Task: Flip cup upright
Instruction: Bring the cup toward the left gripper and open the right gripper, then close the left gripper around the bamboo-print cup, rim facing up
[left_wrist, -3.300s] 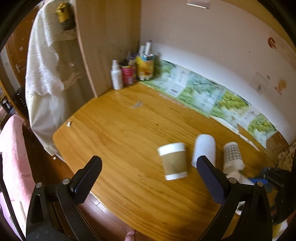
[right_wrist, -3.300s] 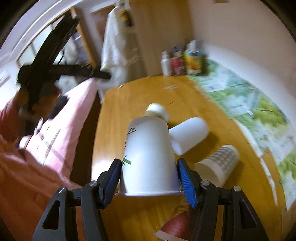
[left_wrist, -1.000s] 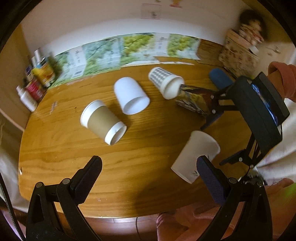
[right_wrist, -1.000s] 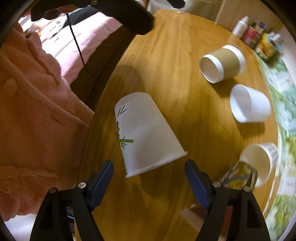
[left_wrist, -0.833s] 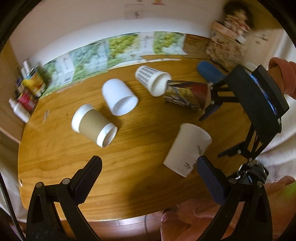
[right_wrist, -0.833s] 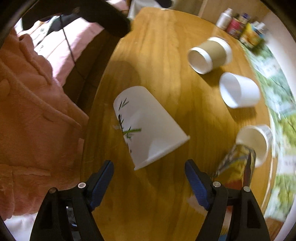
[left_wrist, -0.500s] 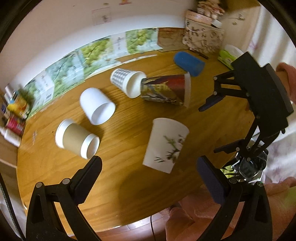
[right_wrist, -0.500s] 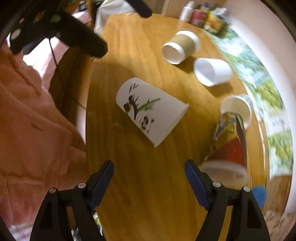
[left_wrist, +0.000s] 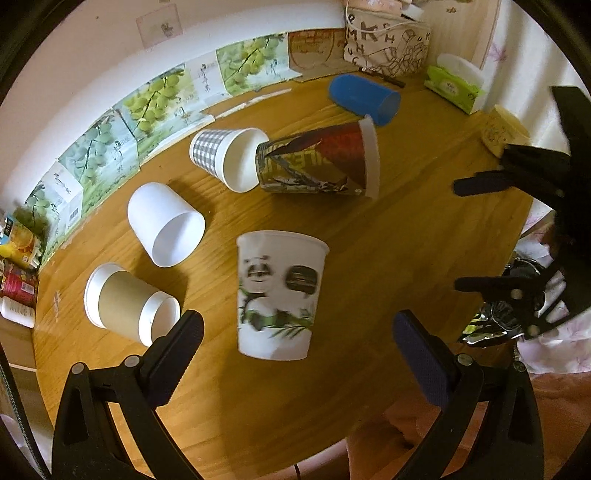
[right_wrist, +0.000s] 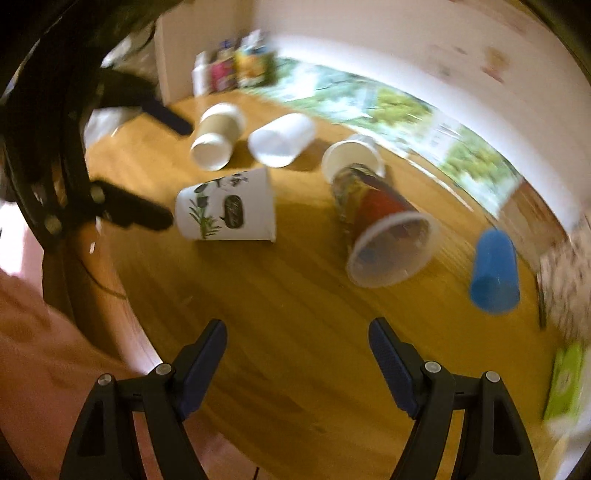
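**A:** Released a moment ago from the right gripper (right_wrist: 295, 354), the panda cup (left_wrist: 280, 299) now stands free on the table (left_wrist: 406, 236), and that gripper has backed away from it.

**B:** Is it upright?

**A:** I judge it is: the left wrist view shows the wide rim up and the narrow base down. The right wrist view is blurred, so I trust it less. This flip looks done.

**B:** Where does it stand?

**A:** Near the table's front edge. Just behind the panda cup lies the printed plastic cup (left_wrist: 321, 166) on its side, its base against the mouth of the checked cup (left_wrist: 229, 158). To the panda cup's left lie the plain white cup (left_wrist: 166, 225) and the brown-sleeved cup (left_wrist: 129, 306); the blue cup (left_wrist: 364, 98) lies well behind it.

**B:** And the fingers?

**A:** Both pairs are spread wide and hold nothing. The left gripper (left_wrist: 295, 328) hovers in front of the panda cup.

**B:** How would those lying cups handle?

**A:** Thin paper or plastic, probably very light, and easily crushed or rolled. I'd pinch gently across the mid wall, where it is stiffer than the rim.
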